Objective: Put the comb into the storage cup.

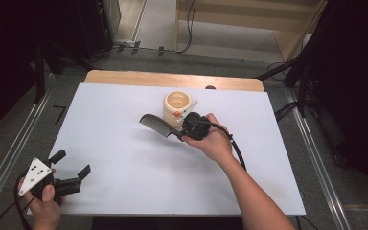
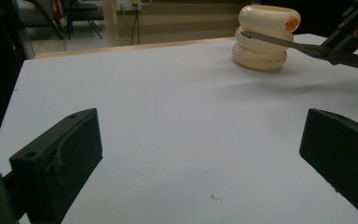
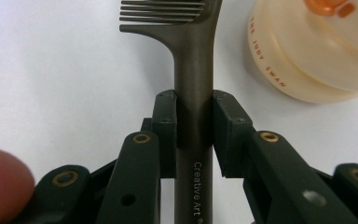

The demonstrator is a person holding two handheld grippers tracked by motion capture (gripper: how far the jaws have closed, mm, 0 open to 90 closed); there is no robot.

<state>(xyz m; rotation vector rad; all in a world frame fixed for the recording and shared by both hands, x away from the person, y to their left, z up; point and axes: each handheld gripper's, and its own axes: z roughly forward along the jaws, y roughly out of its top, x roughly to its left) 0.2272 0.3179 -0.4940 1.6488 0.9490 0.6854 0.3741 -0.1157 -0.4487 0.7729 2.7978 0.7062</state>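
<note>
"Creative Art" on comb handle (image 3: 193, 93)

Matt grey plastic comb (image 3: 193, 70), glossy cream cup (image 3: 307, 51), smooth matt white table (image 1: 124, 158)

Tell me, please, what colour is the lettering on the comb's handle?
White, reading "CreativeArt" along the dark grey comb; the right gripper view shows it best.

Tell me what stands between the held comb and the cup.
Nothing visible does. The right gripper is shut on the comb, which hangs above the table just beside the cup, with only open air between them.
</note>
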